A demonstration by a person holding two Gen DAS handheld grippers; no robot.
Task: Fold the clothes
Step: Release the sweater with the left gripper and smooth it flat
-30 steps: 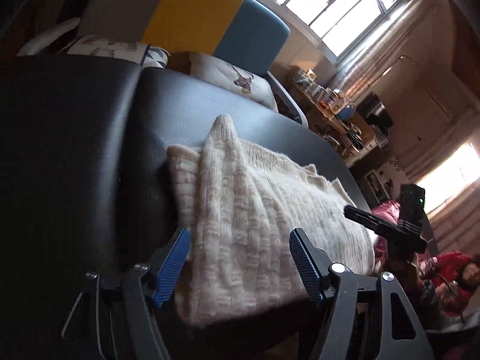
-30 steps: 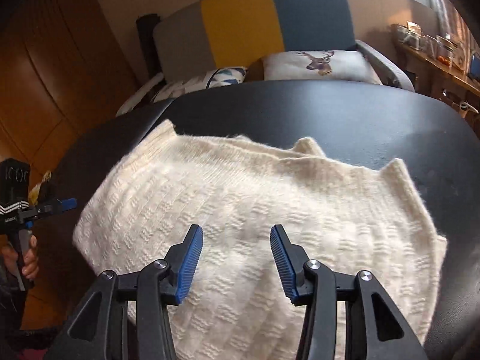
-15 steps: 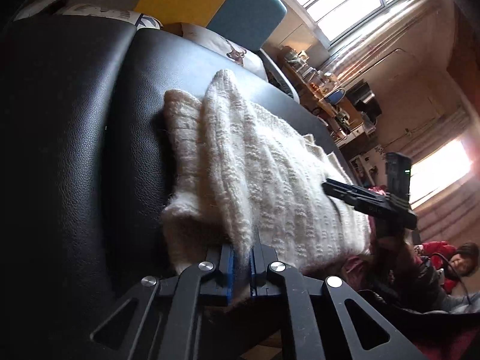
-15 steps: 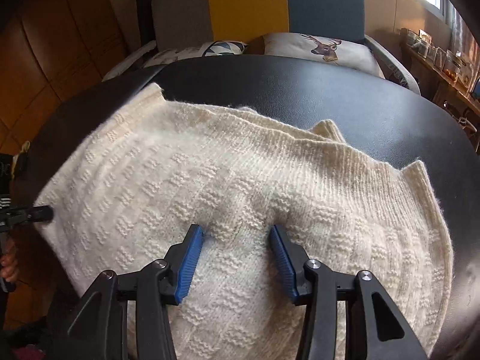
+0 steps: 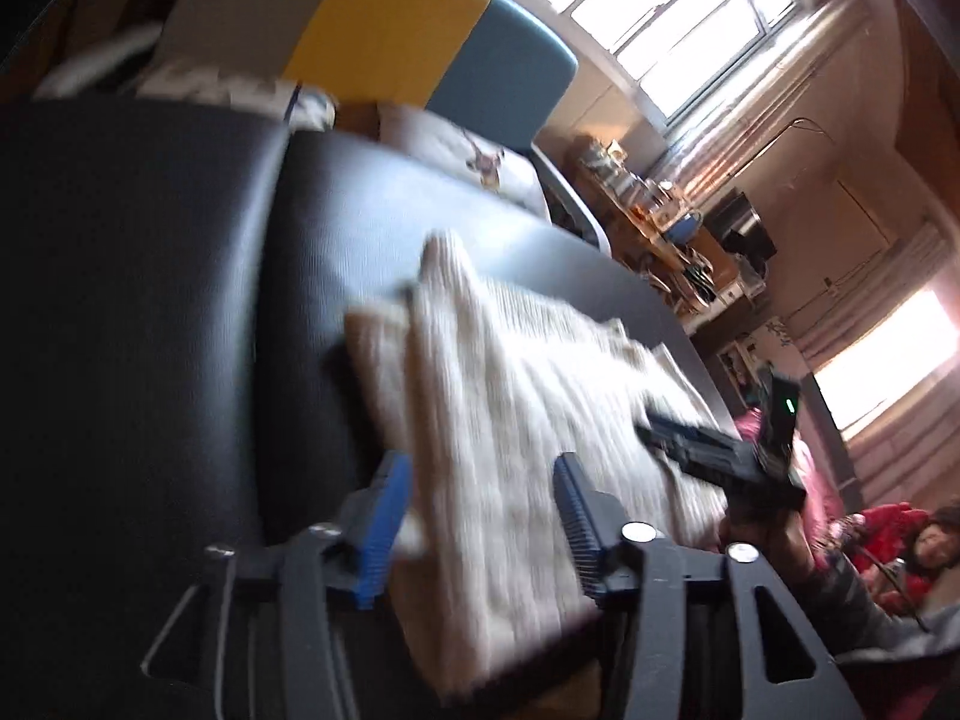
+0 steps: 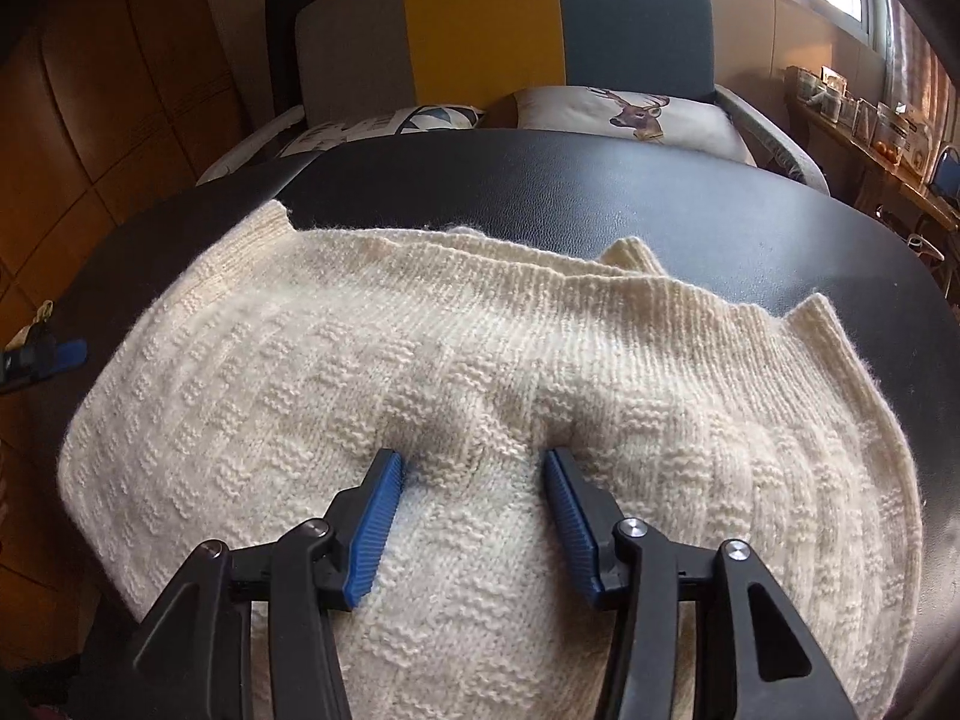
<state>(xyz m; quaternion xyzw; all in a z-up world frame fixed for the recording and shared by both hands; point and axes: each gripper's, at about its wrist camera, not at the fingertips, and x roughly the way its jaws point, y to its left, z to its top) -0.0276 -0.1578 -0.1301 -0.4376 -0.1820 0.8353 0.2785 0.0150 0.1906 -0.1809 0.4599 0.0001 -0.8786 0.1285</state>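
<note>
Cream, chunky basket-weave knit sweater (image 6: 480,360) lies folded across the black leatherette table (image 6: 600,192), one end draping over the near edge. I judge it thick, soft and fairly heavy, likely to sag and stretch, so I'd grip through both layers at the ribbed edge. My right gripper (image 6: 474,480) presses into it, jaws apart; my left gripper (image 5: 480,480) straddles its end, jaws apart, clamping nothing.
</note>
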